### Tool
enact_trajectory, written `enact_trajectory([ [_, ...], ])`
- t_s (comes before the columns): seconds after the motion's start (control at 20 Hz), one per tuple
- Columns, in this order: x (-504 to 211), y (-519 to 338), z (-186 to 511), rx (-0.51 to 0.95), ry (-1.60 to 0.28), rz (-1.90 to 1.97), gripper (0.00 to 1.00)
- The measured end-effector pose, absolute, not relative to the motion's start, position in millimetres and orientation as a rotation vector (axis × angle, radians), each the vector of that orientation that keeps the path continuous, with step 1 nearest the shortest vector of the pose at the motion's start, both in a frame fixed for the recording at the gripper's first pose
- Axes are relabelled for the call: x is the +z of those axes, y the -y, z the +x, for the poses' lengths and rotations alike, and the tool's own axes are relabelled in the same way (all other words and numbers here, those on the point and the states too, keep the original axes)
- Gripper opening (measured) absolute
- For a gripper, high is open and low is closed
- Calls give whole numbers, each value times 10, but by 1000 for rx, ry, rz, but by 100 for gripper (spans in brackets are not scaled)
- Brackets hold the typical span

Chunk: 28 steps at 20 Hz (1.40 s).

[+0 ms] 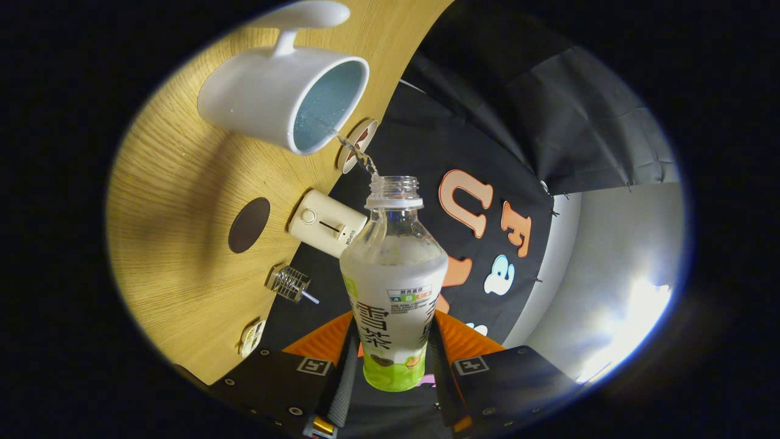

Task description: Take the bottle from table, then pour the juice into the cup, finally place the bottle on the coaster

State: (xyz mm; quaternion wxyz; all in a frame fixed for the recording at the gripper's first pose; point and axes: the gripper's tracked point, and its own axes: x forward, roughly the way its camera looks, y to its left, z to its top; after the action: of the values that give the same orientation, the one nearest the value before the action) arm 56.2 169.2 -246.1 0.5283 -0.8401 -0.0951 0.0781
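Hand-held gripper (pixel 393 360): square markers, screws, orange trim.

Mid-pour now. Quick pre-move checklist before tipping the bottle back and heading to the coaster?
1. Grip: gripper shut on the bottle, a finger on each side of its lower body. Ok.
2. Stream: a thin stream runs from the bottle's mouth over the rim into the cup. Ok.
3. Cup level: inside looks bluish and wet, but the fill height is unclear. Cannot tell.
4. Bottle contents: upper part looks clear, what remains is hidden by the label. Cannot tell.
5. Coaster: the dark round coaster lies bare on the table, nothing on it. Ok.
6. Neighbours: a cream box and a small wire piece sit beside the coaster. Mind them.
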Motion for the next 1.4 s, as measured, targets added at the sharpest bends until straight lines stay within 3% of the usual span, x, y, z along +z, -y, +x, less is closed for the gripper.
enact_trajectory([
  [1.4,-2353,-2123,567,273,485,-2237,58],
])
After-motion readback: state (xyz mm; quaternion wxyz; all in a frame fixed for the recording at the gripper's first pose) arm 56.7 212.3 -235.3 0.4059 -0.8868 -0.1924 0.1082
